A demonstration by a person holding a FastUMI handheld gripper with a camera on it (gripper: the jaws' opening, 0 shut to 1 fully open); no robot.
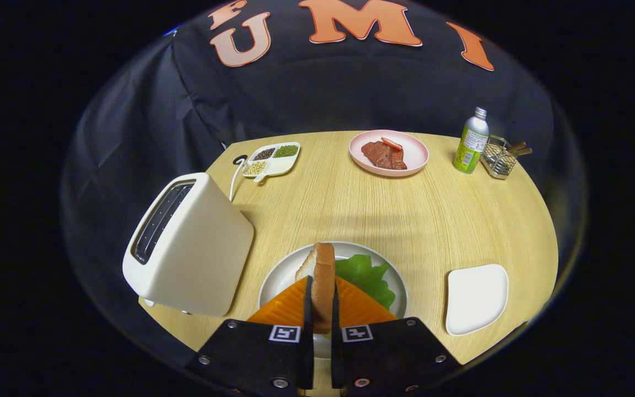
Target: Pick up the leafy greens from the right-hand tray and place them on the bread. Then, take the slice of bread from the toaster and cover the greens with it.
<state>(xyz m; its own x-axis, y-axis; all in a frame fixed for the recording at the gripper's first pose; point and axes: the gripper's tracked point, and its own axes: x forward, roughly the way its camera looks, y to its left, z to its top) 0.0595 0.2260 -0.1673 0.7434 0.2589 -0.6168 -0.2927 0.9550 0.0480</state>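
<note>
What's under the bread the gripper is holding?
The bread, clamped in the gripper, hangs over a white plate with green leaves. The fingers cover whatever lies beneath them.

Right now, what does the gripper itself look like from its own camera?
The gripper has two flat, blocky black body halves fastened with round silver screws. Each half carries a small square black-and-white marker near its inner edge. Two thin upright fingers rise from them.

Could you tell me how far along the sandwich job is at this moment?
Done: the leafy greens lie on the white plate; the right-hand tray is bare. In hand: the gripper is shut on the bread slice, held on edge above the plate. Left: laying it over the greens.
</note>
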